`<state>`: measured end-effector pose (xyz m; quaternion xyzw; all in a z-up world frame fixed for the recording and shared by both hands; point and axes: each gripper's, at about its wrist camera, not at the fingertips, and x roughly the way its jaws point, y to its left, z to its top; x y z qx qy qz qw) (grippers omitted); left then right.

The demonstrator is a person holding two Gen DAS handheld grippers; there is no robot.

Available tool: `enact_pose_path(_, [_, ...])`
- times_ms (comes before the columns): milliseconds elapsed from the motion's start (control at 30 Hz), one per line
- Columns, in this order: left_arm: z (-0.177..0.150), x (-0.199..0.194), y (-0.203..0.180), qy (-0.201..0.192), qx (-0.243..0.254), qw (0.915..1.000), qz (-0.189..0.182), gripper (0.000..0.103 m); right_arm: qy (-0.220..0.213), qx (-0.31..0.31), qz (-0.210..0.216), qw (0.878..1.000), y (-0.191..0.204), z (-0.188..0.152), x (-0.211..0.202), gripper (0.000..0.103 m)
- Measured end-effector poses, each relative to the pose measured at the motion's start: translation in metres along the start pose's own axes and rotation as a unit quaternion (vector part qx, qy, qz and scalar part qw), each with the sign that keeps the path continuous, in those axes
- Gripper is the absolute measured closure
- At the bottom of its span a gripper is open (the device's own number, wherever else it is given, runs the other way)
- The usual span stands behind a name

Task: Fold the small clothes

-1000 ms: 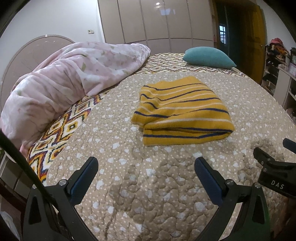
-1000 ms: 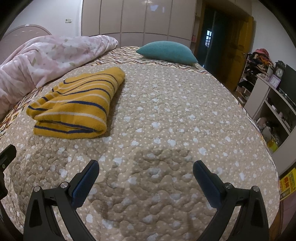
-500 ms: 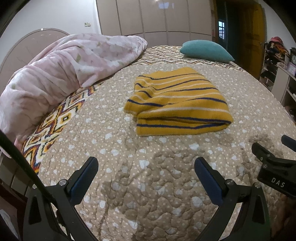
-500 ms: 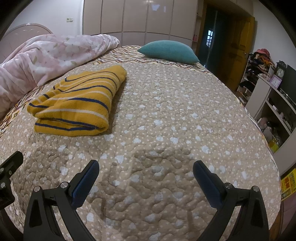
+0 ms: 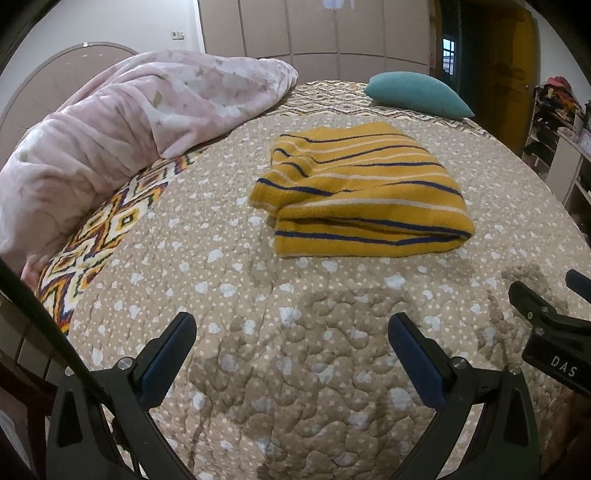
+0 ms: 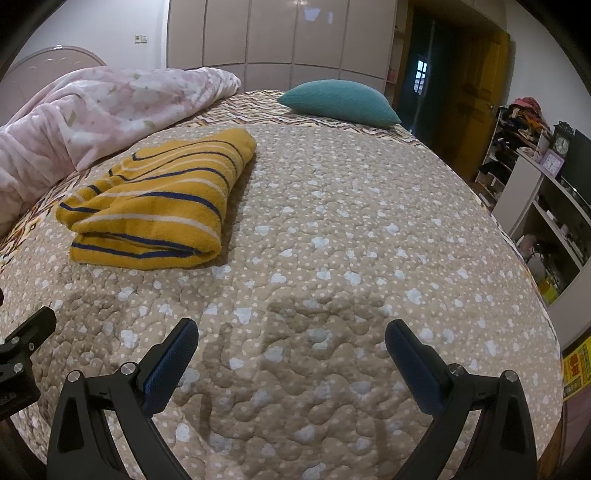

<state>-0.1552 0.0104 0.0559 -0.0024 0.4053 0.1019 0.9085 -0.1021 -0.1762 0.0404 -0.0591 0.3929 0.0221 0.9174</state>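
A mustard-yellow garment with navy and white stripes [image 5: 362,199] lies folded into a thick rectangle on the beige quilted bedspread [image 5: 295,332]; it also shows in the right wrist view [image 6: 159,206] at the left. My left gripper [image 5: 291,343] is open and empty, hovering over the bedspread short of the garment. My right gripper [image 6: 291,347] is open and empty, to the right of the garment. The right gripper's side shows at the right edge of the left wrist view [image 5: 554,332].
A pink floral duvet [image 5: 122,122] is bunched along the left of the bed. A teal pillow [image 5: 417,94] lies at the far end. Shelves with clutter [image 6: 546,177] stand to the right of the bed, wardrobe doors [image 6: 273,33] behind.
Both grippers have drawn back slightly from the folded garment and stayed open. The garment has not moved.
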Motion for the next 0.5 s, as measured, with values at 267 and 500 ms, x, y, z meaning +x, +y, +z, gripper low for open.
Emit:
enact_pose_path(267, [-0.0014,0.0061,0.0041,0.01,-0.008,0.9999,-0.005,0.0,0.002,-0.005,0.004,1.0,0.0035,-0.0012,0.0018,0.0])
enact_pose_path(500, [-0.0013,0.0086,0.0045,0.008,-0.005,0.9999,-0.007,0.0,0.005,-0.012,0.008,1.0,0.007,-0.0024,0.0043,0.0])
